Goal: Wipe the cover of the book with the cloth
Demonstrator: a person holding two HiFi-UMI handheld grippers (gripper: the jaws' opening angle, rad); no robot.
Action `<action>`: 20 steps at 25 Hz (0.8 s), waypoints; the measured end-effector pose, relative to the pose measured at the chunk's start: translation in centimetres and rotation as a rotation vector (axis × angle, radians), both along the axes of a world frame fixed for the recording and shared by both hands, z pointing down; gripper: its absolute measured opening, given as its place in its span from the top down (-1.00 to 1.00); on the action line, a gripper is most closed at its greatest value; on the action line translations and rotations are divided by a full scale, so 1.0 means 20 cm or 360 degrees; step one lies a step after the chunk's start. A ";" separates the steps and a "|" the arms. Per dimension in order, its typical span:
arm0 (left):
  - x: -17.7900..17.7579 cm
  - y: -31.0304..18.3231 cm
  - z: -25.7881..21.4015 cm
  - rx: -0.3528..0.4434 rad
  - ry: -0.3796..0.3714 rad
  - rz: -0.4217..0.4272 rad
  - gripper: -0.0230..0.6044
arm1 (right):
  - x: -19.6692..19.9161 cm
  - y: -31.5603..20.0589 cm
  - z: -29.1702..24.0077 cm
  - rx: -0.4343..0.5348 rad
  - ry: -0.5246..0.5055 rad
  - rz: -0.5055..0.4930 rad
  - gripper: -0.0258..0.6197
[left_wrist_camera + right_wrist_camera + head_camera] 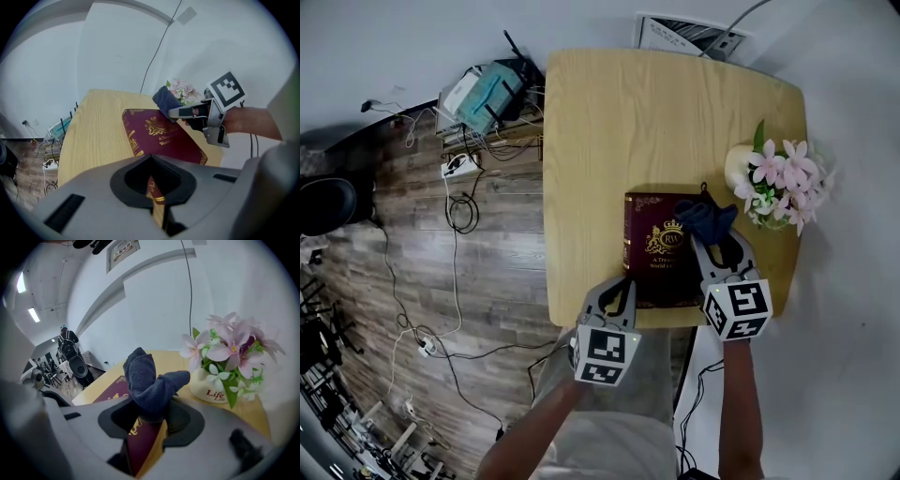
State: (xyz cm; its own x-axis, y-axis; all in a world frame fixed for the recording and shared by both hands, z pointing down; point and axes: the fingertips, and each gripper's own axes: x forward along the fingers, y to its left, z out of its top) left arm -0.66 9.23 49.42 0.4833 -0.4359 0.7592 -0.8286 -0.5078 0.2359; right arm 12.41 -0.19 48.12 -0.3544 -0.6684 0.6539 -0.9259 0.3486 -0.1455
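A maroon book [661, 248] with gold print lies flat on the wooden table [609, 122], near its front edge. My right gripper [710, 234] is shut on a bunched dark blue cloth [705, 217], which sits at the book's far right corner. In the right gripper view the cloth [147, 380] stands up out of the jaws, with the book [115, 392] under it. My left gripper [627, 279] is shut, its tips at the book's near left edge. In the left gripper view the book [159, 136] stretches ahead, and the right gripper [174, 112] holds the cloth [165, 99] at its far side.
A cream vase of pink flowers [773, 183] stands just right of the cloth, close to the table's right edge, and shows again as the vase [220, 390]. On the wood floor to the left lie cables [459, 211] and boxes [483, 94].
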 end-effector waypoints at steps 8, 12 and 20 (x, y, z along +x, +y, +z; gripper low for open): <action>0.00 0.00 0.00 0.0006 0.0006 0.0001 0.90 | 0.13 0.06 -0.01 0.0002 0.0007 0.0119 0.42; 0.00 0.00 0.01 0.0005 0.0014 0.0016 0.90 | 0.06 0.09 -0.08 0.0068 -0.0005 0.0044 0.42; 0.00 0.00 0.01 -0.0003 0.0039 0.0002 0.91 | -0.17 0.16 -0.18 0.0129 -0.0109 -0.0138 0.42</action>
State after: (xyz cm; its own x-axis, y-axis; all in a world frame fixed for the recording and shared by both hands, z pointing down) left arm -0.66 9.17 49.54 0.5023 -0.4341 0.7478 -0.8220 -0.5082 0.2571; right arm 8.95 2.97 44.54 -0.4550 -0.6831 0.5712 -0.8807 0.4401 -0.1752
